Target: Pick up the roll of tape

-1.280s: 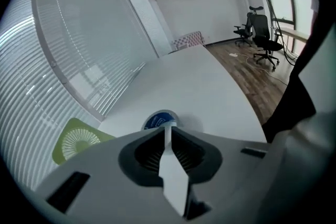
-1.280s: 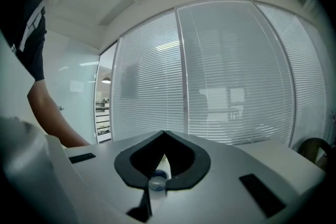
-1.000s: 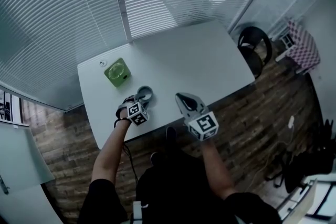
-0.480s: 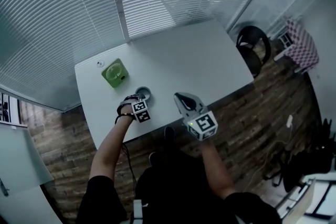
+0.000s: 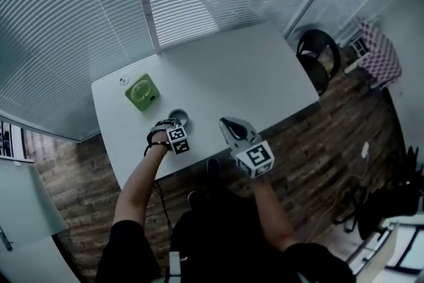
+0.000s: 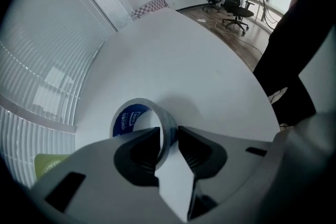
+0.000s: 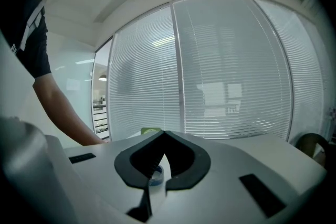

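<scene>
Two left fingers are closing on the tape roll, its wall between them, one finger inside the ring, on the tabletop; right fingers pressed together, empty.

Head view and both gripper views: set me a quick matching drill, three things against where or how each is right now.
1 roll of tape
2 green fan
3 right gripper

A fingers together, nothing between them
B lying flat on the table, wall between the left gripper's fingers
C near the table's far left corner

Pairs: 1-B, 2-C, 3-A. The left gripper's fingers are closing.
</scene>
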`<state>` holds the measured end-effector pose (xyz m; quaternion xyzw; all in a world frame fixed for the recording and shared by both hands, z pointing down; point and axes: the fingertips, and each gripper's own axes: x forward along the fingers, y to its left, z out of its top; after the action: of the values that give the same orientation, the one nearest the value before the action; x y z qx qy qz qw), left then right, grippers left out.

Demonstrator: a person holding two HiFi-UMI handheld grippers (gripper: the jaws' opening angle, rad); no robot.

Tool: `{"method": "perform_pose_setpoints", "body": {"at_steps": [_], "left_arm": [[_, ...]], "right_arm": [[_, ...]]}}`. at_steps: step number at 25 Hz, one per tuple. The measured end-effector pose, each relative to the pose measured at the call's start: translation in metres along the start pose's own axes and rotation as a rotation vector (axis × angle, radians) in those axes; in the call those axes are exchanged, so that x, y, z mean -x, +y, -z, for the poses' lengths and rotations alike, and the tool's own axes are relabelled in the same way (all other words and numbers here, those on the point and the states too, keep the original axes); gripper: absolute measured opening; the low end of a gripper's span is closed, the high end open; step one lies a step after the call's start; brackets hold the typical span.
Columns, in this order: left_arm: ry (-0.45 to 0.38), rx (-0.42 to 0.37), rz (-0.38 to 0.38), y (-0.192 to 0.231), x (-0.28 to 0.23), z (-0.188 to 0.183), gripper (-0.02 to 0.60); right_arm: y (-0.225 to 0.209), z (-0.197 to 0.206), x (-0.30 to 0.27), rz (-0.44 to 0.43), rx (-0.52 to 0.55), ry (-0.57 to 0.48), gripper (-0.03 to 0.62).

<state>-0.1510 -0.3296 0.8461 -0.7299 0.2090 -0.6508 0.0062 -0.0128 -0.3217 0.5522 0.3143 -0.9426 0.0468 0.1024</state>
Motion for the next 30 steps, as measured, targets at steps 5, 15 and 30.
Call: {"method": "perform_pose_setpoints", "body": {"at_steps": [5, 15, 30], "left_arm": [[0.002, -0.028, -0.006, 0.002, -0.001, -0.004, 0.083], [-0.006, -0.036, -0.01, 0.0, 0.0, -0.005, 0.058], [-0.297, 0.275, -0.205, 0.043, 0.061, -0.022, 0.04]], "right_arm": [[-0.005, 0.005, 0.0, 0.014, 0.001, -0.011, 0.006], [-0.003, 0.004, 0.003, 0.01, -0.003, -0.006, 0.006], [-0.007, 0.0, 0.006, 0.028, 0.002, -0.032, 0.006]]}}
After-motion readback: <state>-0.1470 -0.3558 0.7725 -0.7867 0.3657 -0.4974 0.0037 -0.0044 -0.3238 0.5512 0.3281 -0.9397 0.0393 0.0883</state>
